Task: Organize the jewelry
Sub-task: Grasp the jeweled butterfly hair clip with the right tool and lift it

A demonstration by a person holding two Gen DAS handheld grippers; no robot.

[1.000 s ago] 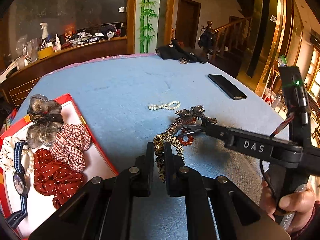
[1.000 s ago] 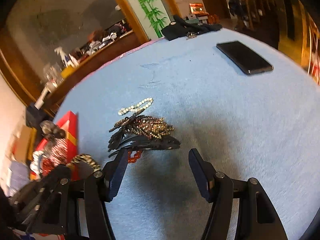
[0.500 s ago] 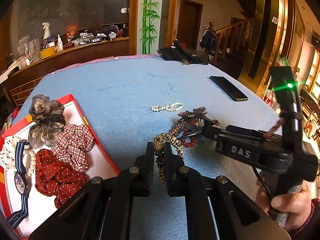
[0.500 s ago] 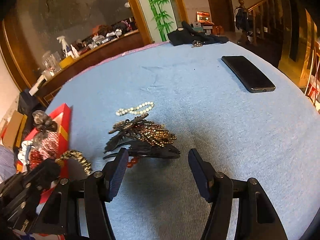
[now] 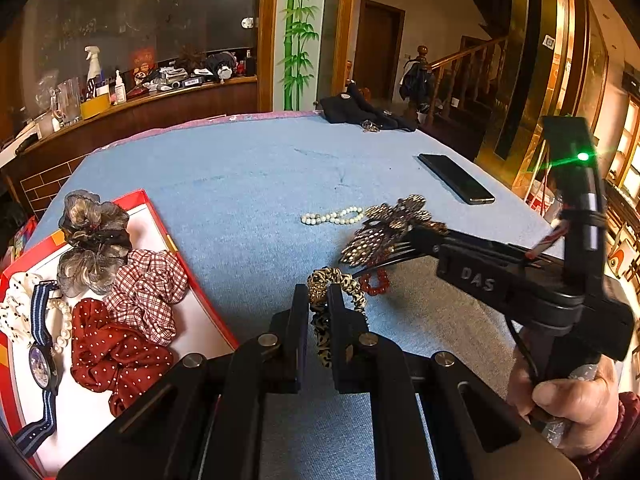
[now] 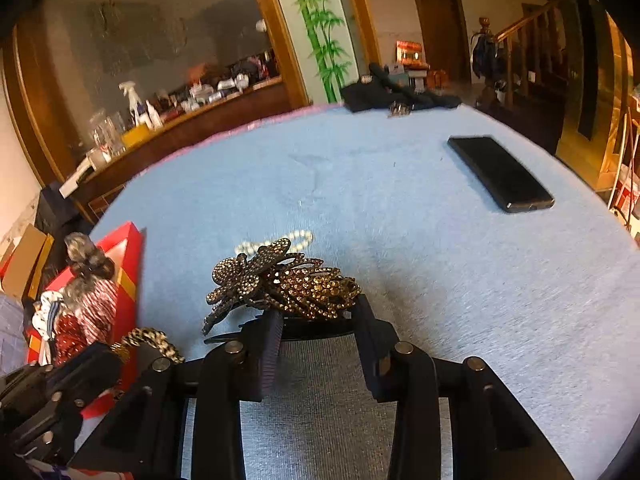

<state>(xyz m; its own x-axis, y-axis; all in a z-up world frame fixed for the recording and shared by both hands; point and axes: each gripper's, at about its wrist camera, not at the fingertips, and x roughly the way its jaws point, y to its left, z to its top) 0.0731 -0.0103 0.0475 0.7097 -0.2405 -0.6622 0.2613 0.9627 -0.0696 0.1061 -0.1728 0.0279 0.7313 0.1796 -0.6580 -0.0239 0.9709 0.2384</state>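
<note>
My left gripper (image 5: 318, 300) is shut on a leopard-print scrunchie (image 5: 320, 320), low over the blue tablecloth. A brown rhinestone hair clip (image 6: 280, 280) sits between the fingers of my right gripper (image 6: 320, 332). That gripper's jaws are closing, and the pads press on the clip's black base. In the left wrist view the clip (image 5: 388, 228) is tilted up off the cloth in the right gripper (image 5: 416, 240). A red bead bracelet (image 5: 374, 282) lies under it. A pearl bracelet (image 5: 334, 216) lies just beyond.
A red-rimmed box (image 5: 160, 220) at the left holds several scrunchies, a watch and pearls. A black phone (image 5: 456, 178) lies at the right of the round table (image 5: 240, 160). Dark cloth (image 5: 360, 110) lies at the far edge. A hand (image 5: 568, 396) holds the right gripper's handle.
The right gripper's jaws have narrowed onto the hair clip, rolled a little and tipped it up off the cloth. My left gripper and the scrunchie stay in place.
</note>
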